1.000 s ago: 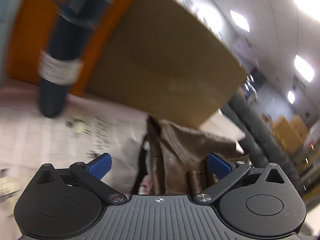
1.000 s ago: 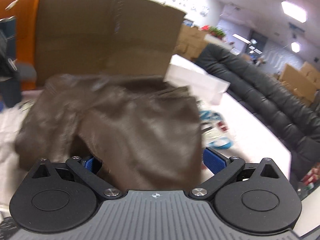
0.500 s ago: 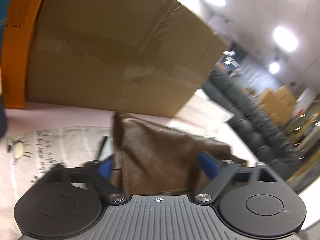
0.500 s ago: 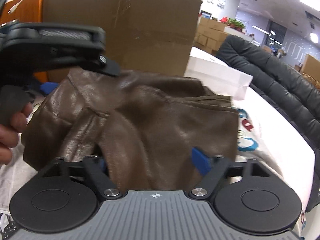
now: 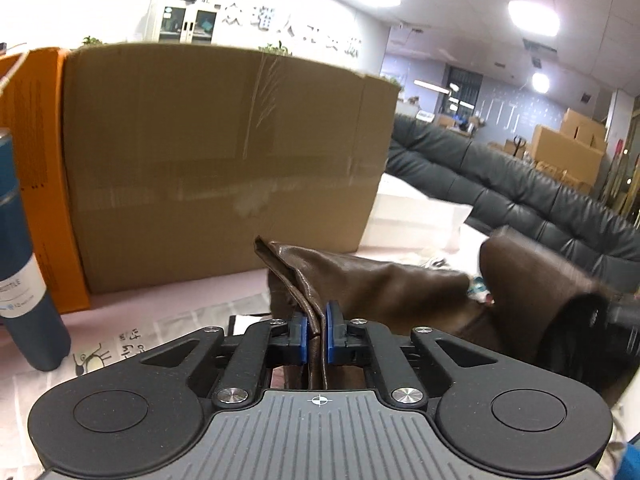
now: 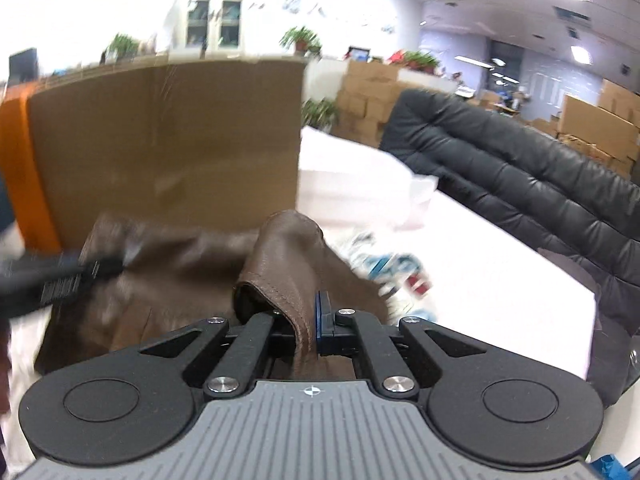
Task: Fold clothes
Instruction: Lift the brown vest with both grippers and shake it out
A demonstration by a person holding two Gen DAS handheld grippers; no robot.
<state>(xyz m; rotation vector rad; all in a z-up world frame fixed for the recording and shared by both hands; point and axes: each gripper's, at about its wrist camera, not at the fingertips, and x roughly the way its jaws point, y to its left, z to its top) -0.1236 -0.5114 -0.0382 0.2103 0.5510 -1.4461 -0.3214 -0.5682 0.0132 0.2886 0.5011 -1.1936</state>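
Note:
A brown leather garment hangs lifted above the table. My left gripper is shut on one folded edge of it, the blue pads pressing the leather from both sides. In the right wrist view the same brown garment spreads to the left, and my right gripper is shut on a stitched hem that curls up over the fingers. The left gripper shows there as a dark blurred shape at the garment's far corner. The right gripper shows dark and blurred at the right edge of the left wrist view.
A big cardboard box stands close behind the garment, with an orange box beside it. A dark blue bottle stands at the left. A printed white cloth covers the table. A black sofa runs along the right.
Both grippers went from wide open to shut on the garment's edges and rose, lifting the leather off the table. The left view rolled upright.

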